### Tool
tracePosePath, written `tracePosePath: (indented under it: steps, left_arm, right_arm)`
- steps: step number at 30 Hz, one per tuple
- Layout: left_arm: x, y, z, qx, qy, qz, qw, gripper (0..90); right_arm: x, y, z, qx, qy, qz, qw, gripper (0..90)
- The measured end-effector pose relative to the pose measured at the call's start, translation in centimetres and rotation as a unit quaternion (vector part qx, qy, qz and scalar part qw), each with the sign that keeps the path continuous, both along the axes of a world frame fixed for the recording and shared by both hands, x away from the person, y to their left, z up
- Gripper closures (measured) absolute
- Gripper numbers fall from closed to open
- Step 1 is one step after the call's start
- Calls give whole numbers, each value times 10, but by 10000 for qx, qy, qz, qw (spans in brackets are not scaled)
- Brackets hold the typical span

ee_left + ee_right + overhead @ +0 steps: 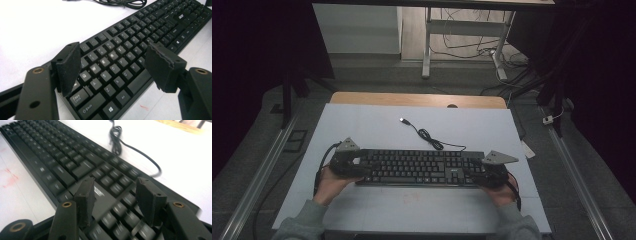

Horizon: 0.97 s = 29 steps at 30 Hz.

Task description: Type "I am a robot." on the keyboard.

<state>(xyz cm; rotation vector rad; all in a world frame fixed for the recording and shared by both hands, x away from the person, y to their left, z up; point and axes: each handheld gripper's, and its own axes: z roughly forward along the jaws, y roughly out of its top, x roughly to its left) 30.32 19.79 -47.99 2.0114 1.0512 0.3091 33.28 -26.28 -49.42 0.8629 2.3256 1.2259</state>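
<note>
Two grippers sit at the two ends of a black keyboard, which lies lengthwise across the near half of the white table. The left gripper hangs over the left end with its jaws wide apart, one pad above the far edge near the letter rows and the other toward the near edge; nothing is pinched between them. The right gripper is over the number-pad end, its jaws parted too and empty (that view is blurred, so whether a pad brushes the keys I cannot tell).

By my reading, the step in hand is lining up both ends for a two-handed grasp of the keyboard, not yet taken. Next, each gripper would need to straddle the board's depth, lower until the pads bracket the front and back edges, and close evenly so the board stays level.

Beyond the keyboard, its cable curls in a loose bundle just behind the back edge and runs out to a plug farther up the table. That cable is the one thing likely to drag or snag if the keyboard is lifted or slid. A faint red smudge marks the table near the front edge.
</note>
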Motion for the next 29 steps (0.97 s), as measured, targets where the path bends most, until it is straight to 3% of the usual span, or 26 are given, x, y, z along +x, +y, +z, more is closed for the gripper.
tracePosePath:
  steps: [4,7,14,18,29]
  left_arm:
    - [-7,3,-4,-22,37,26,10000,295]
    - [-13,4,-7,-59,84,25,9999,295]
    - [-29,10,-15,-68,159,43,9998,295]
    - [-32,12,-16,-62,163,51,9998,295]
    - [-31,13,-16,-44,133,53,9999,294]
  right_arm:
    - [-7,-19,-1,-53,-35,-145,9999,494]
    - [-12,-31,-2,44,-33,-202,9998,493]
    - [-20,-51,-4,-61,-17,-298,9995,491]
    - [-21,-52,-4,-2,-36,-280,9996,491]
    - [-22,-45,-5,-141,-78,-113,9998,488]
